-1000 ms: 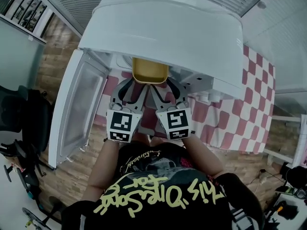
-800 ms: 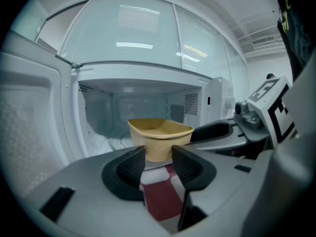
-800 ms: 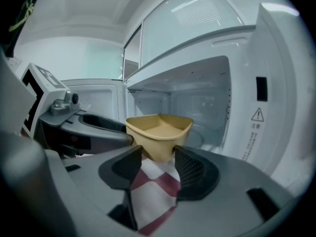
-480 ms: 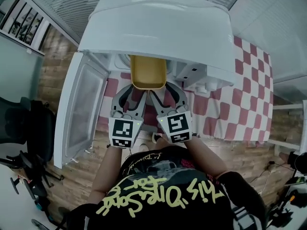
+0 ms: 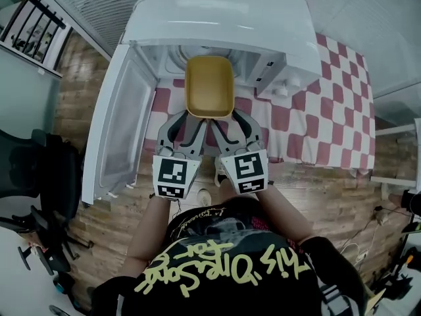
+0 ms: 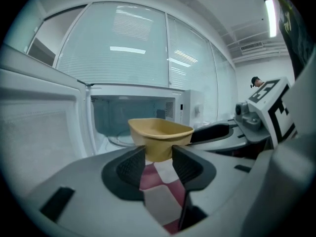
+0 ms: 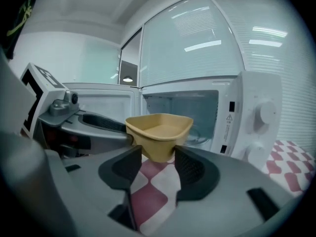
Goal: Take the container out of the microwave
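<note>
The table [image 5: 320, 120] with its red-and-white checked cloth carries a white microwave [image 5: 217, 18], whose door [image 5: 122, 131] hangs wide open to the left (the frosted pane faces the wooden floor [image 5: 99, 239]). In front of the oven's mouth, clear of the cavity and above the cloth, is the yellow container [image 5: 209, 86], an open tub with rounded corners, empty inside and held about level. It is carried from the near side by both tools. The left gripper [image 5: 194, 118] is clamped on the tub's near-left corner and the right gripper [image 5: 228, 118] on its near-right corner, each with its dark ribbed pads pressed against the wall just under the rim. The two grippers sit side by side, close together.
</note>
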Motion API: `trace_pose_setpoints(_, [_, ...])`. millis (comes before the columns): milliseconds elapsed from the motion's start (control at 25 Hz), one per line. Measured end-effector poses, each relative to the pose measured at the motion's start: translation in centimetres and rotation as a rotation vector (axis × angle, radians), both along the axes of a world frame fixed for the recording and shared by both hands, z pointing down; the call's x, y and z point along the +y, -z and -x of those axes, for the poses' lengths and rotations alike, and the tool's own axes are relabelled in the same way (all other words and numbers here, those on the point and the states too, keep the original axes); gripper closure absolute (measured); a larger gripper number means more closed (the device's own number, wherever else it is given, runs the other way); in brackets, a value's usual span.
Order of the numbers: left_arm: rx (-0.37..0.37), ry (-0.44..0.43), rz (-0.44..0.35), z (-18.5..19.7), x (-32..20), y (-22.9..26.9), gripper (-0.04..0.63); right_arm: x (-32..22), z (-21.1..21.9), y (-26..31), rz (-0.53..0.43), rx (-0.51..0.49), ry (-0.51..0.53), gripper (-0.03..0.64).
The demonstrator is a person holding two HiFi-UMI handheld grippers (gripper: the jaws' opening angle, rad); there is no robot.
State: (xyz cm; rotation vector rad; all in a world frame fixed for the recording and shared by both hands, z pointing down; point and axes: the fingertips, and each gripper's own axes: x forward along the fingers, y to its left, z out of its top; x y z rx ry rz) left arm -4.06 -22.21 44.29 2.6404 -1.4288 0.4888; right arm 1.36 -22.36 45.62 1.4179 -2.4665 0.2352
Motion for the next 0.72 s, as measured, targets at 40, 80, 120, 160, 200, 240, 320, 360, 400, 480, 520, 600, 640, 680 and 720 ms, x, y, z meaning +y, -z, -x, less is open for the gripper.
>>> trace_pose_setpoints(40, [0.001, -0.004, -0.003, 0.1, 0.6, 0.1, 0.423, 0.6, 0.1, 0.1, -0.003, 0.001, -0.005, 0.402])
trace_pose_setpoints(80, [0.003, -0.008, -0.005, 0.1, 1.2, 0.2, 0.423, 1.3, 0.2, 0.2, -0.005, 0.0, -0.009, 0.402])
trace_pose_setpoints(120, [0.006, -0.011, -0.008, 0.2, 1.9, 0.3, 0.423, 1.9, 0.2, 0.3, -0.006, -0.002, -0.012, 0.402])
trace_pose_setpoints(160, [0.01, -0.013, -0.008, 0.3, 2.5, 0.3, 0.423, 2.5, 0.3, 0.4, -0.008, -0.003, -0.017, 0.402])
trace_pose_setpoints(200, [0.016, -0.015, -0.007, 0.4, 3.1, 0.4, 0.423, 3.2, 0.4, 0.4, -0.01, -0.004, -0.021, 0.402])
trace_pose_setpoints(240, [0.021, -0.017, -0.007, 0.6, 3.7, 0.5, 0.423, 3.8, 0.6, 0.5, -0.011, -0.007, -0.026, 0.403])
trace_pose_setpoints(320, [0.028, -0.022, -0.007, 0.9, 4.9, 0.6, 0.423, 5.1, 0.8, 0.7, -0.011, -0.013, -0.033, 0.403])
trace_pose_setpoints(360, [0.03, -0.025, -0.008, 1.1, 5.5, 0.6, 0.423, 5.7, 1.0, 0.7, -0.012, -0.012, -0.035, 0.403])
trace_pose_setpoints(400, [0.031, -0.028, -0.008, 1.2, 6.1, 0.6, 0.423, 6.3, 1.2, 0.7, -0.014, -0.01, -0.037, 0.403])
trace_pose_setpoints(480, [0.032, -0.034, -0.011, 1.6, 7.2, 0.6, 0.423, 7.5, 1.5, 0.7, -0.018, -0.004, -0.042, 0.405])
trace_pose_setpoints(520, [0.033, -0.037, -0.012, 1.7, 7.8, 0.6, 0.423, 8.0, 1.6, 0.8, -0.021, -0.002, -0.045, 0.405])
trace_pose_setpoints(600, [0.033, -0.043, -0.015, 1.9, 8.8, 0.7, 0.423, 9.0, 1.8, 0.8, -0.024, -0.001, -0.051, 0.405])
trace_pose_setpoints(640, [0.032, -0.047, -0.017, 2.0, 9.3, 0.7, 0.423, 9.5, 1.9, 0.9, -0.025, -0.001, -0.055, 0.405])
trace_pose_setpoints(680, [0.029, -0.05, -0.018, 2.1, 9.7, 0.8, 0.423, 10.0, 2.0, 0.9, -0.026, 0.0, -0.057, 0.404])
trace_pose_setpoints(720, [0.028, -0.053, -0.019, 2.2, 10.2, 0.8, 0.423, 10.5, 2.2, 0.9, -0.026, 0.001, -0.06, 0.405])
